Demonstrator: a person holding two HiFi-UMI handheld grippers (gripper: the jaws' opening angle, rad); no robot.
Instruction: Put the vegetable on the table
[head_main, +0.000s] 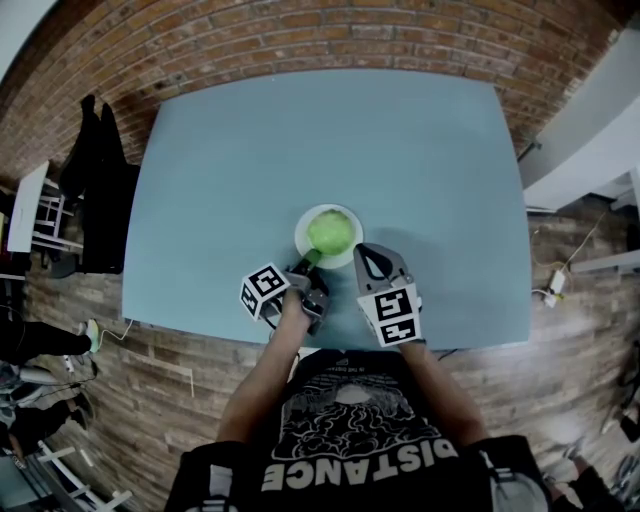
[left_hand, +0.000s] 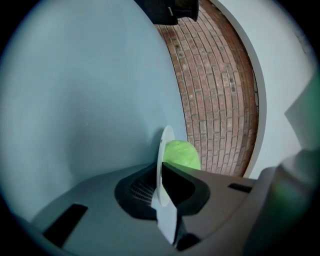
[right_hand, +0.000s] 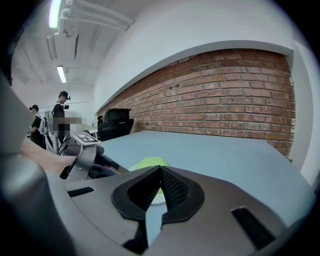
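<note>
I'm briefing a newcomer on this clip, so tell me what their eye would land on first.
The bright green vegetable stands out first. It sits on a white plate near the front edge of the wide blue table. Next come the two grippers: the left gripper is shut on the plate's near rim, while the right gripper sits just beside the plate with its jaws together and nothing between them.

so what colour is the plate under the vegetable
White. The plate shows best in the head view.
</note>
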